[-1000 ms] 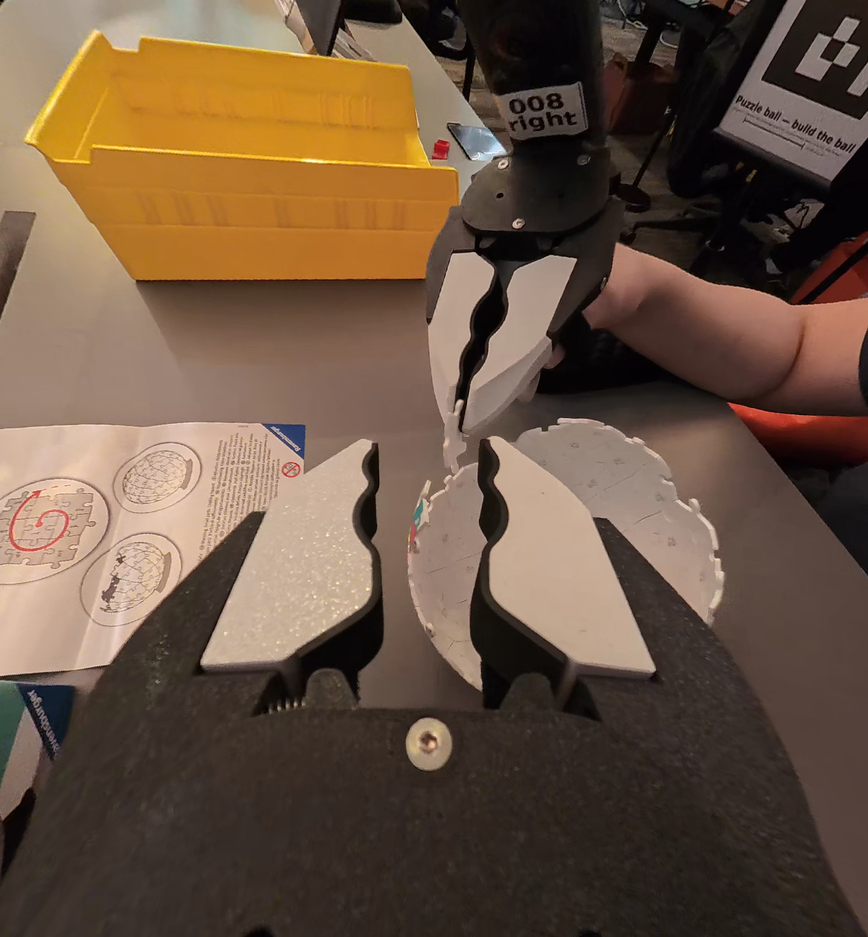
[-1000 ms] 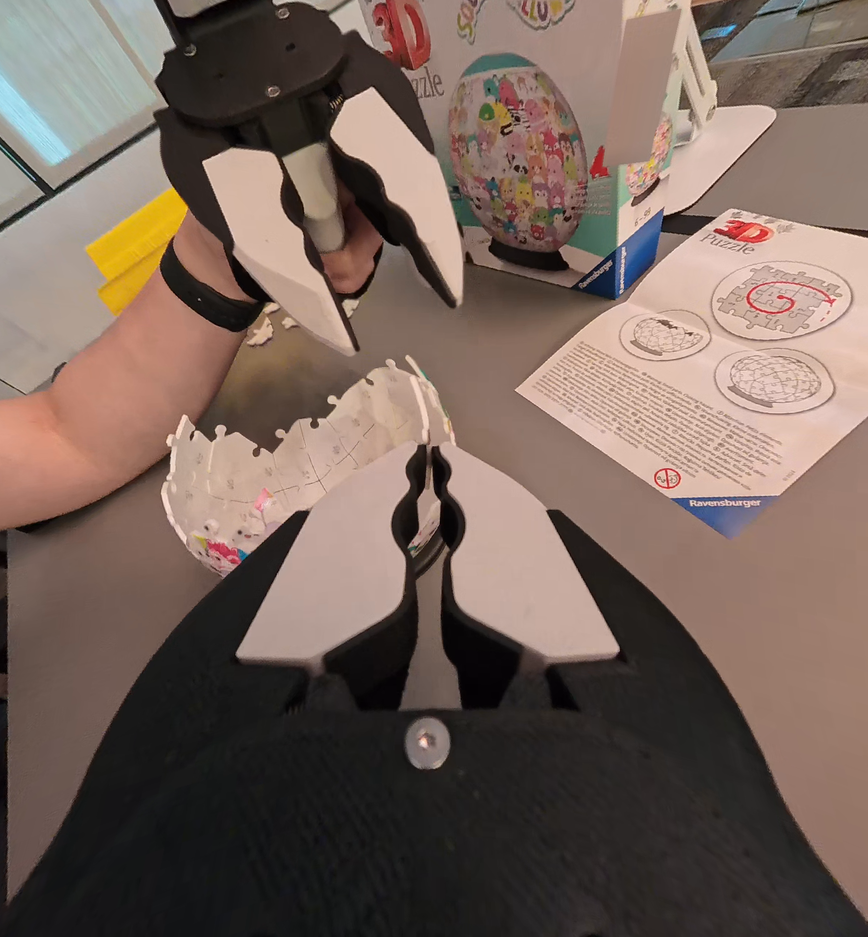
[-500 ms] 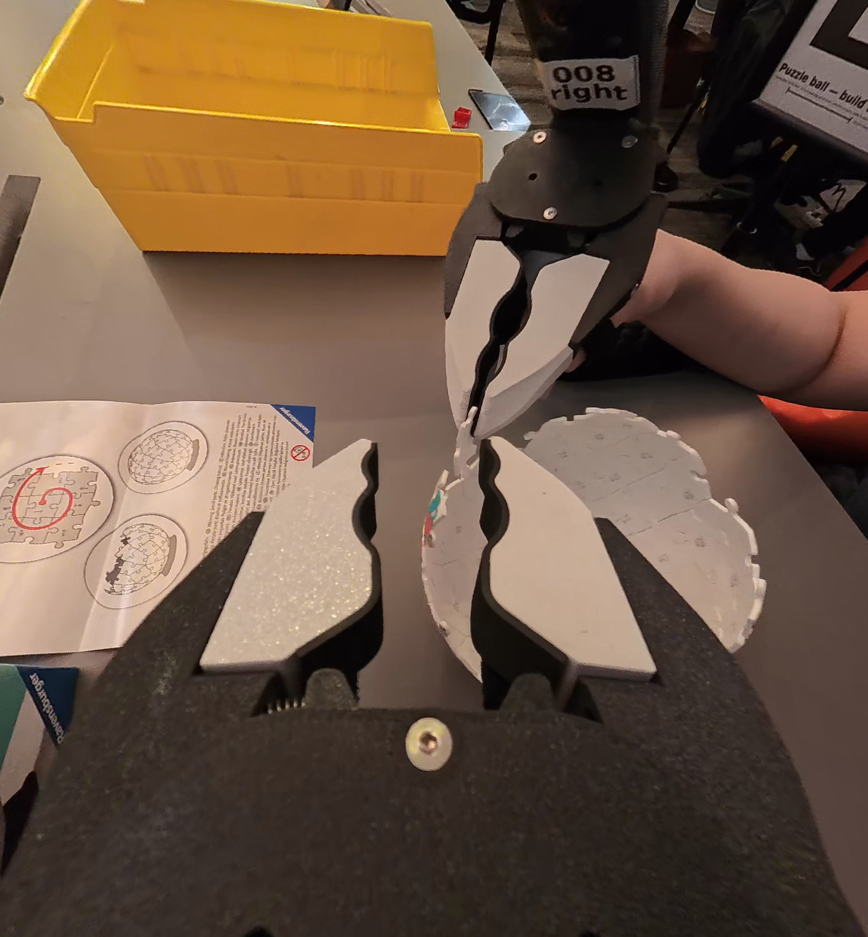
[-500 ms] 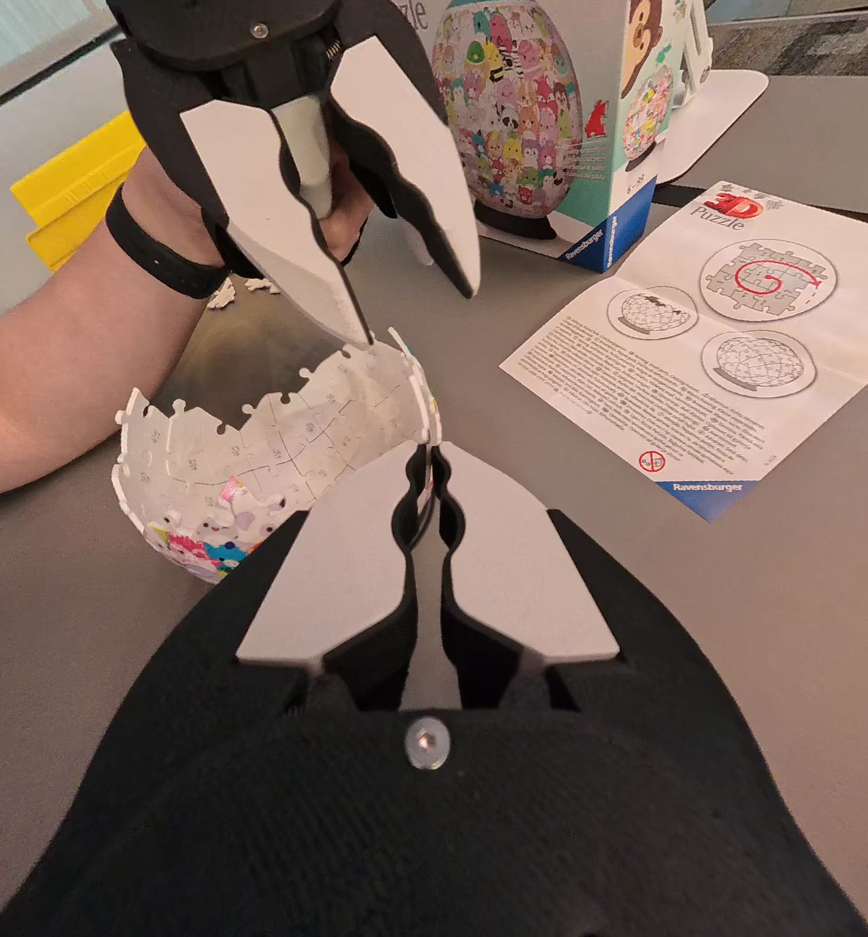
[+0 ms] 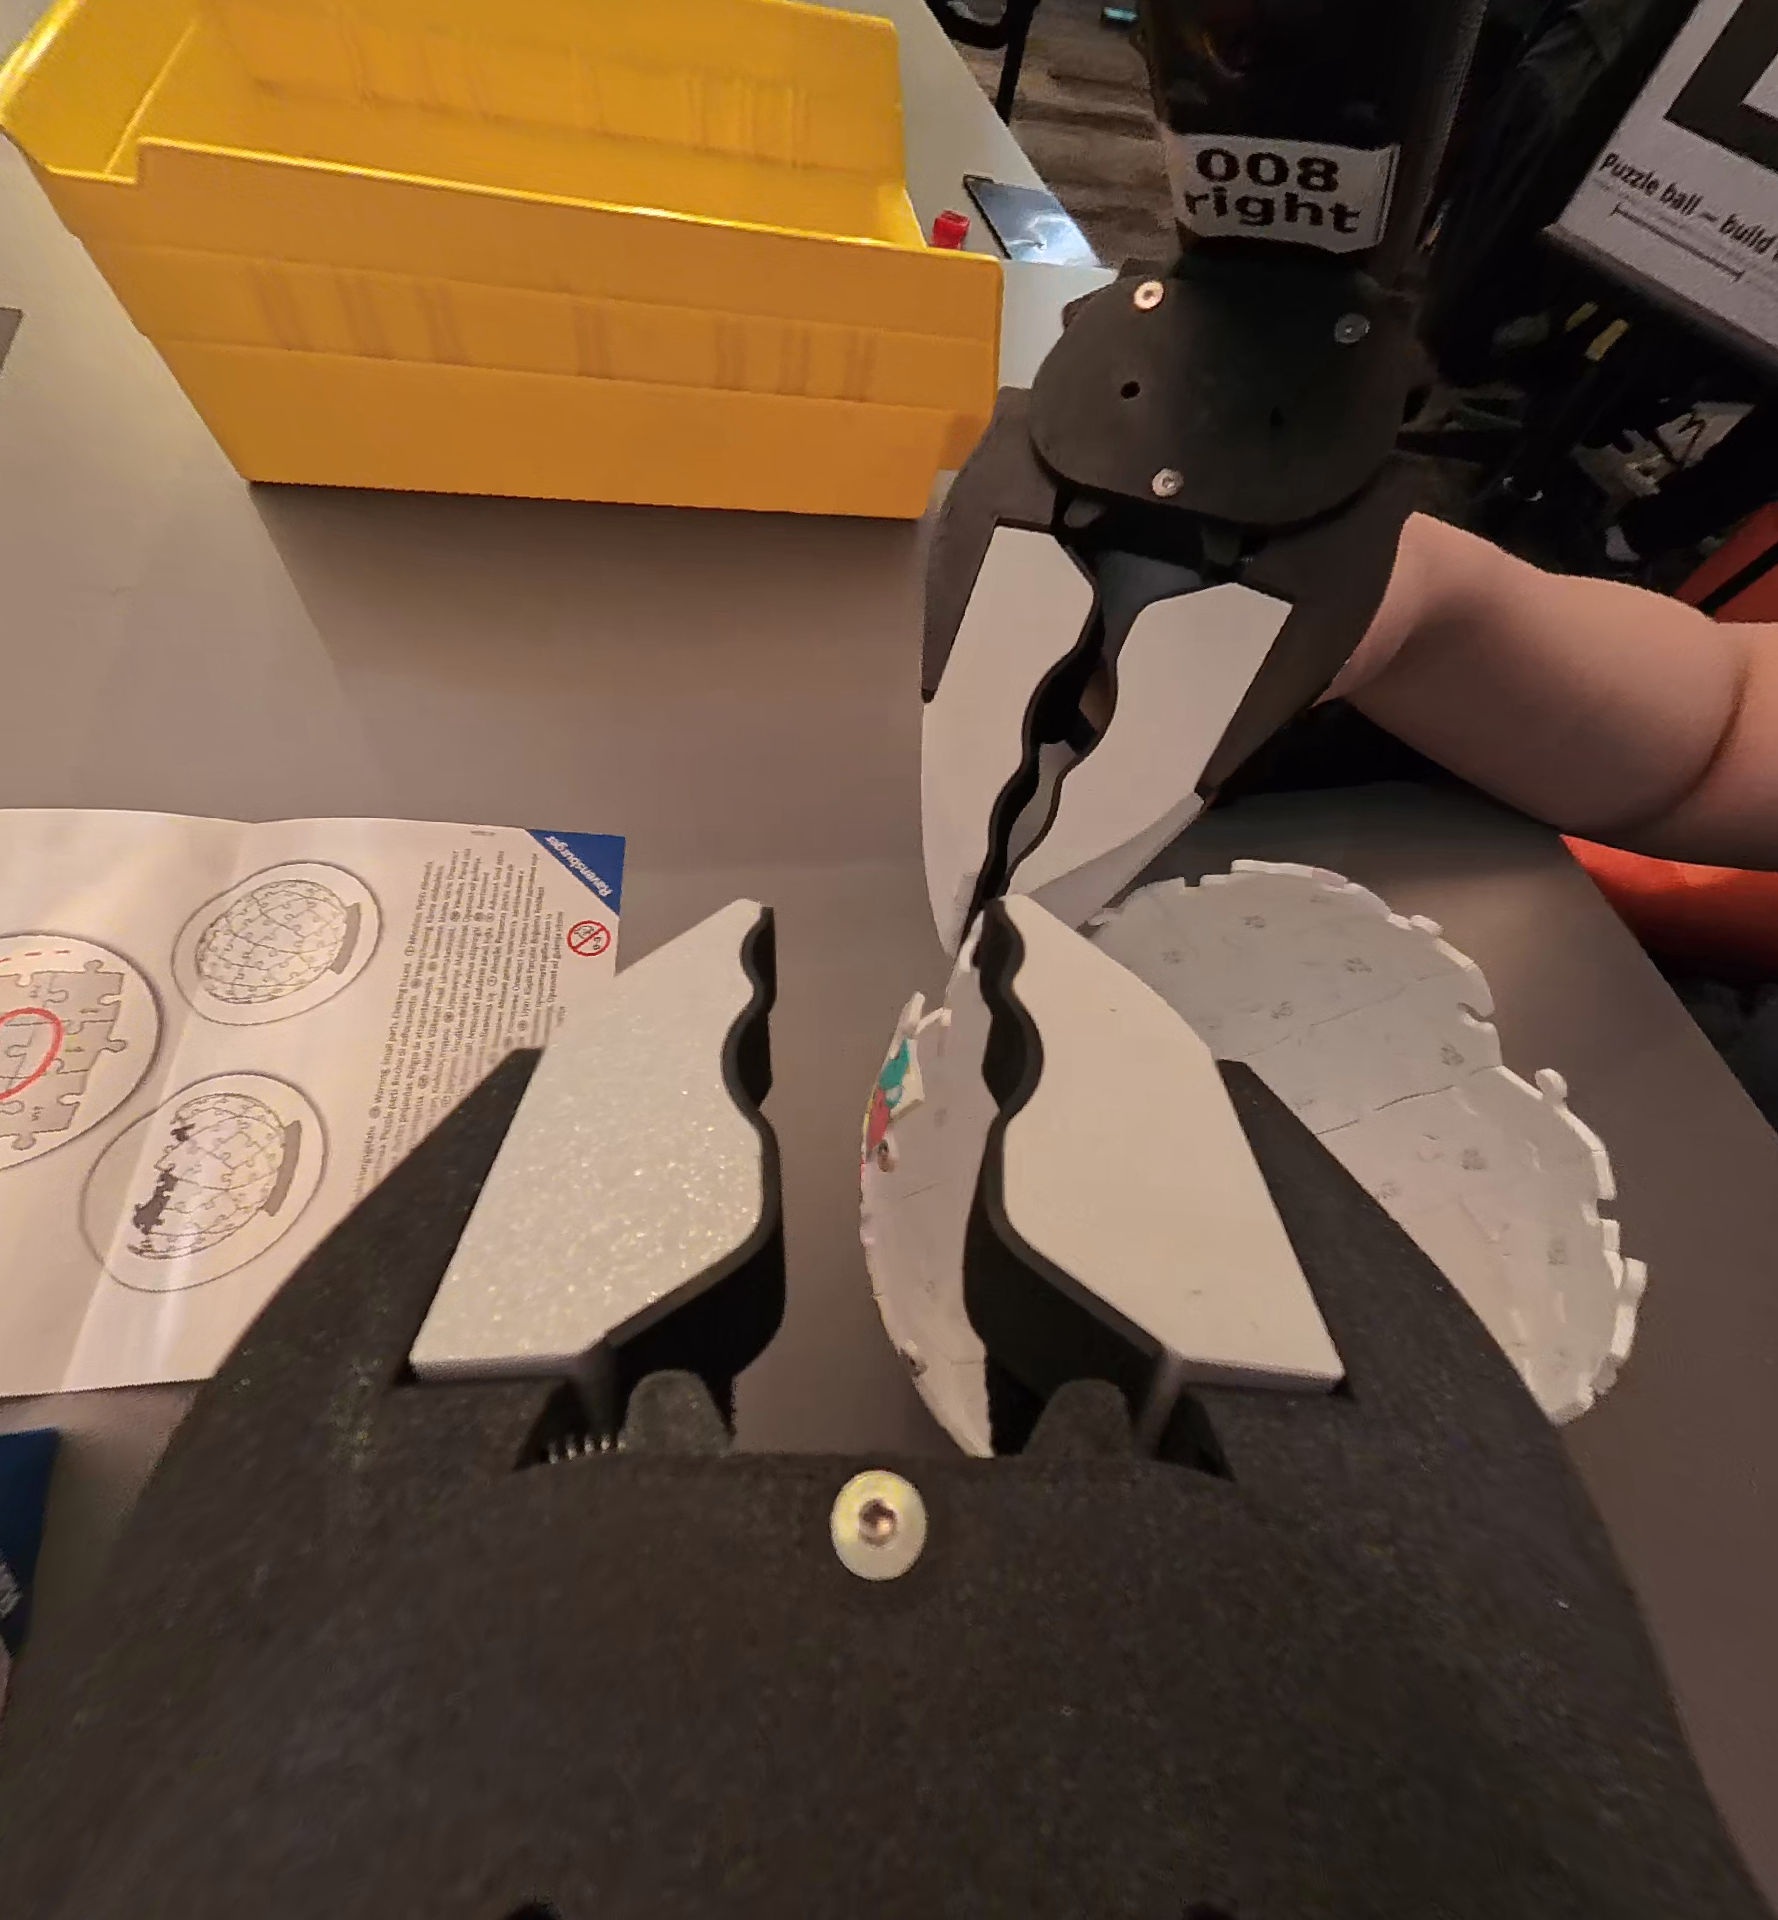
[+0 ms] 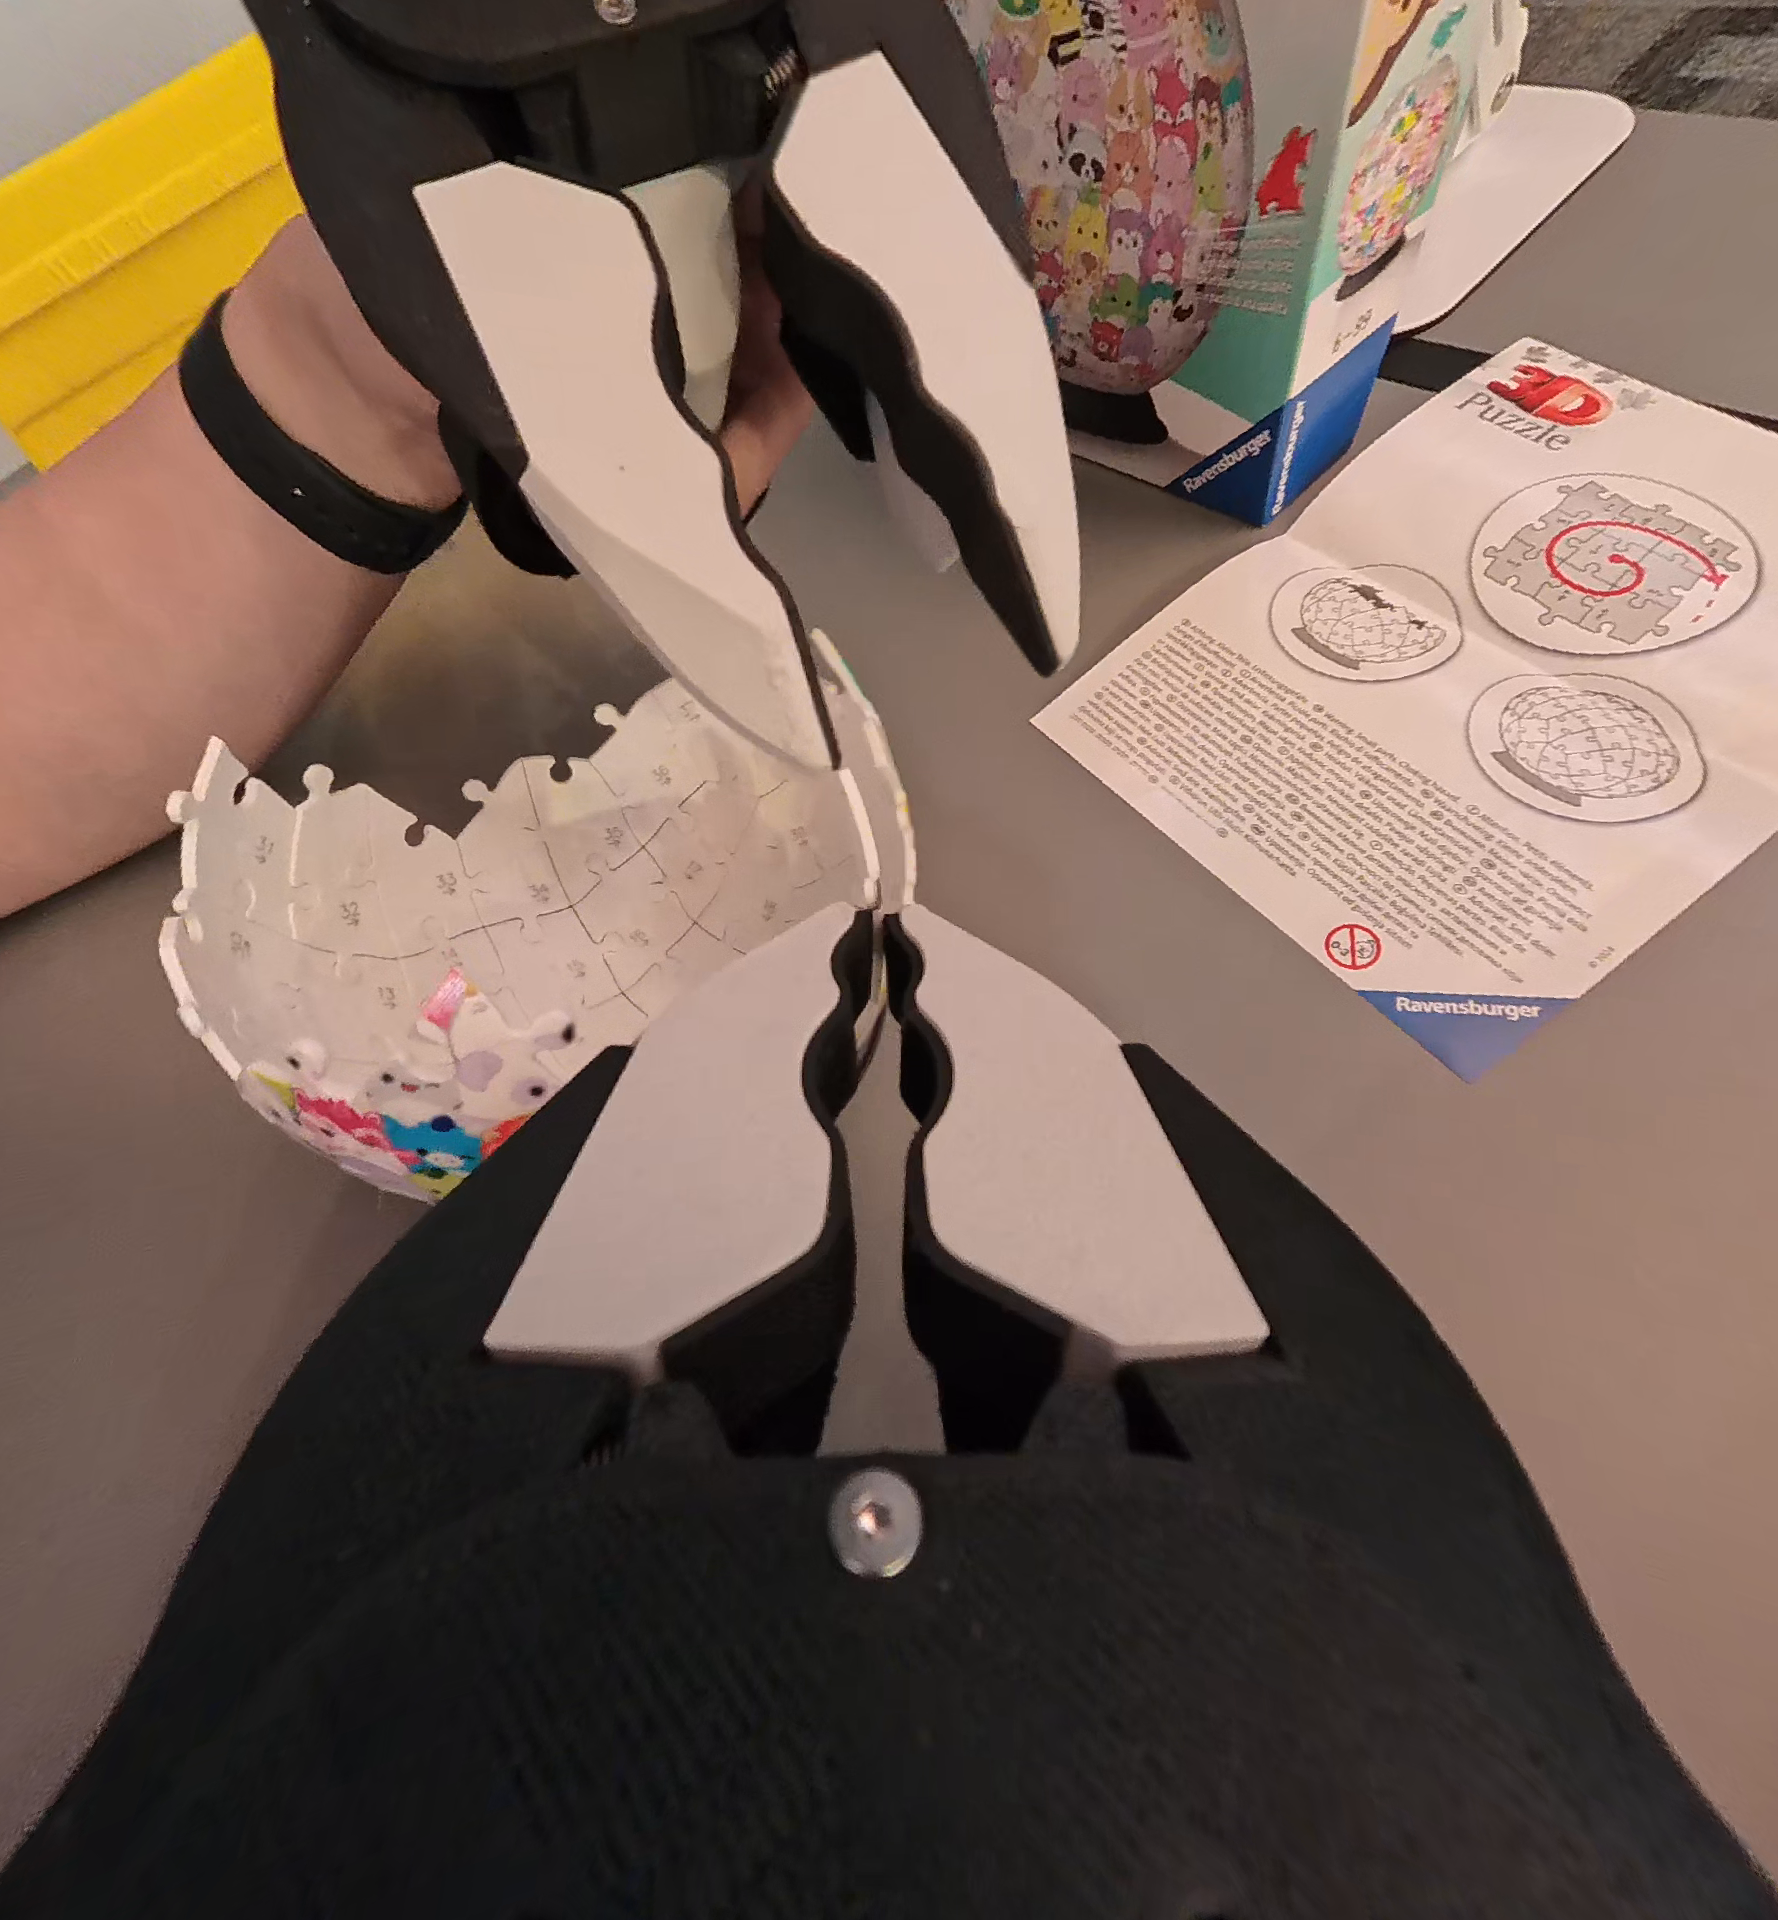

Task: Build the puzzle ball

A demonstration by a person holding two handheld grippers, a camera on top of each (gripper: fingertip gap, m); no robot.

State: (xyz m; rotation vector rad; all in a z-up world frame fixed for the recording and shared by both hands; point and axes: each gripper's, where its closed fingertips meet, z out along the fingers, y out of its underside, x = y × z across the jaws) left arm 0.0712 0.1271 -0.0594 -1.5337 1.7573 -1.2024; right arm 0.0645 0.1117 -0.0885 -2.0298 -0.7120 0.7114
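The half-built puzzle ball [image 5: 1384, 1091] is a white bowl of joined pieces with a coloured outside, lying on the grey table; it also shows in the right wrist view [image 6: 511, 894]. My left gripper [image 5: 874, 925] is open and straddles the bowl's wall, one finger inside and one outside. In the right wrist view it [image 6: 937, 701] comes down from above. My right gripper [image 6: 882, 920] is shut on a thin white puzzle piece [image 6: 872, 873] held at the bowl's rim. In the left wrist view it [image 5: 978, 904] meets the rim opposite my left gripper.
A yellow bin [image 5: 552, 343] stands at the back of the table. An instruction sheet [image 5: 241, 1039] lies left of the ball. The puzzle box [image 6: 1176, 208] stands behind the sheet [image 6: 1487, 727]. A person's forearm [image 5: 1591, 707] rests at the table's right edge.
My right gripper has lowered the piece onto the bowl's rim. My left gripper has moved closer, its inner finger now down inside the bowl next to the piece.
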